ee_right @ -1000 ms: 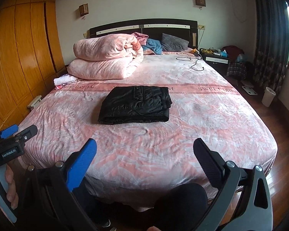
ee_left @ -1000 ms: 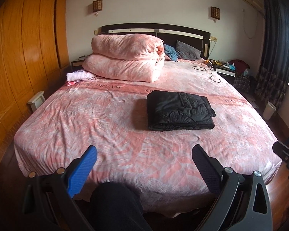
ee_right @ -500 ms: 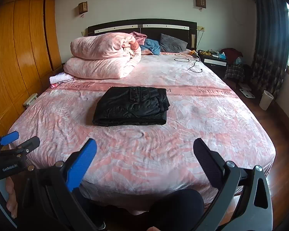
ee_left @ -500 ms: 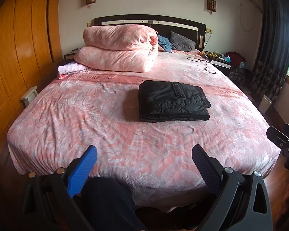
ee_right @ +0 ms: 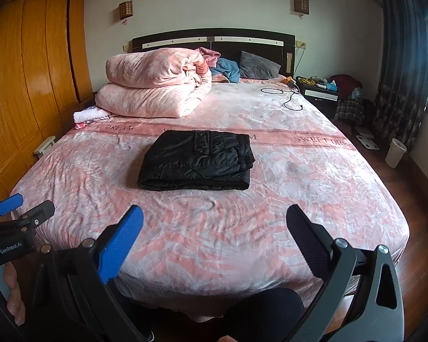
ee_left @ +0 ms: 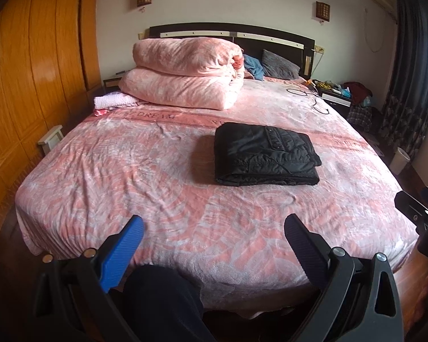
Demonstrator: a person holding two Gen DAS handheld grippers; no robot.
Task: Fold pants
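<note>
On the middle of the pink patterned bed (ee_left: 157,171), your black quilted pants (ee_left: 264,154) lay folded into a flat rectangle; your left gripper (ee_left: 214,238) and right gripper (ee_right: 214,225) hung near the foot edge, fingers spread apart, empty.

"SWEET DREAM" on bedspread (ee_right: 314,139), "GenRobot.AI" on left hand-held gripper (ee_right: 20,212)

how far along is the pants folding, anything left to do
Done: the black pants lie on the pink bedspread as a compact, squared, layered stack. In hand: nothing; the left gripper and right gripper are both open and empty, held back over the foot of the bed, clear of the stack. Left: apparently no fold remains, at most a light tidy of the waistband edge sticking out on the right.
</note>
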